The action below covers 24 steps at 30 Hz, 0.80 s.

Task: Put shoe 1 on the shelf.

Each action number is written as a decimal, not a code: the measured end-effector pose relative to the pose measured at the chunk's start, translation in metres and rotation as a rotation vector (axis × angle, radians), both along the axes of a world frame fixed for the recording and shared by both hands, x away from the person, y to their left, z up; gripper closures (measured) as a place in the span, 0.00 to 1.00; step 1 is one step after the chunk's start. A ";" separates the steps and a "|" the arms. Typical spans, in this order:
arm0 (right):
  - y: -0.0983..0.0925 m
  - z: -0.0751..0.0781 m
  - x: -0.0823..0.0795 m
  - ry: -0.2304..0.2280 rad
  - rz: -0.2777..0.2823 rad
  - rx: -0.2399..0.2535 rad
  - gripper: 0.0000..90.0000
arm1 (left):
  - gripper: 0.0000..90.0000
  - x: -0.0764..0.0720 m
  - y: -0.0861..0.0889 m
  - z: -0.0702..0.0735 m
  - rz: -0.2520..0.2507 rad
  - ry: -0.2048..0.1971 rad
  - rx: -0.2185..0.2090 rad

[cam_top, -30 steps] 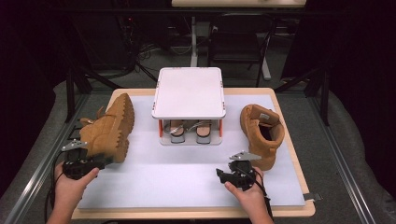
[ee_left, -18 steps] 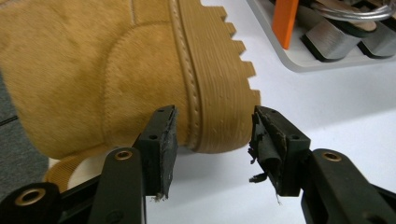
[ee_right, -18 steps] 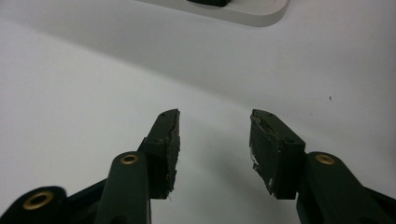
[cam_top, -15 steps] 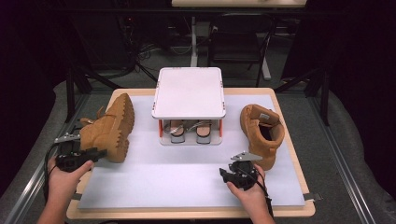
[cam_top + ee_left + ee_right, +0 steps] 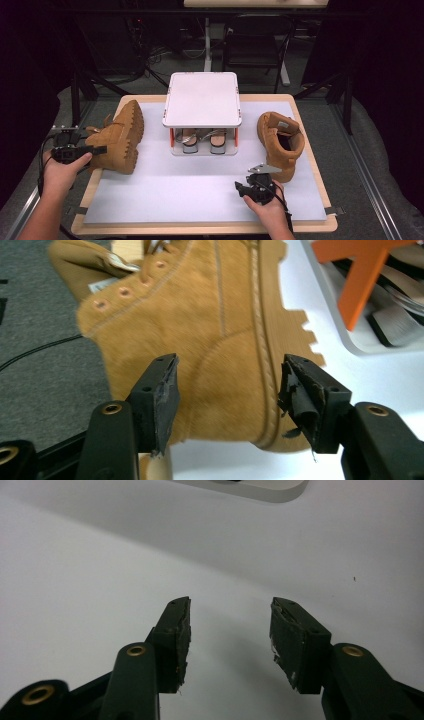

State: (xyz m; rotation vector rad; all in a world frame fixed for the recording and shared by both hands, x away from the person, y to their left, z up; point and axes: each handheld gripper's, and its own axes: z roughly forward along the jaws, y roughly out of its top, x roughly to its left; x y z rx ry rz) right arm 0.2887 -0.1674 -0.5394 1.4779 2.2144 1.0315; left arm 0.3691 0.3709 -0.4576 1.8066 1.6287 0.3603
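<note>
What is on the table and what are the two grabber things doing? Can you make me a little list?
left boot: tan boot lying on its side at the mat's left edge, sole toward the rack
right boot: tan boot standing upright at the right
middle: white shoe rack with a pair of shoes under its top
left gripper: jaws just opened, apart at the lying boot's heel end, pads off the suede
right gripper: open, nothing between its jaws, over the white mat

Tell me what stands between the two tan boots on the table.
In the high view, a white two-tier rack holding sandals stands between the left boot and right boot.
</note>
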 end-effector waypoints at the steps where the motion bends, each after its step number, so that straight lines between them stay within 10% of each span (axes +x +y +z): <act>1: 0.000 0.000 0.000 -0.001 -0.006 0.003 0.55 | 0.44 0.002 0.001 0.000 0.010 0.010 -0.004; 12: -0.004 -0.002 0.001 0.018 -0.012 0.015 0.51 | 0.35 0.016 0.012 -0.010 0.078 0.093 -0.009; 24: -0.003 -0.004 0.002 0.021 -0.004 0.016 0.50 | 0.33 0.019 0.025 -0.014 0.109 0.091 -0.055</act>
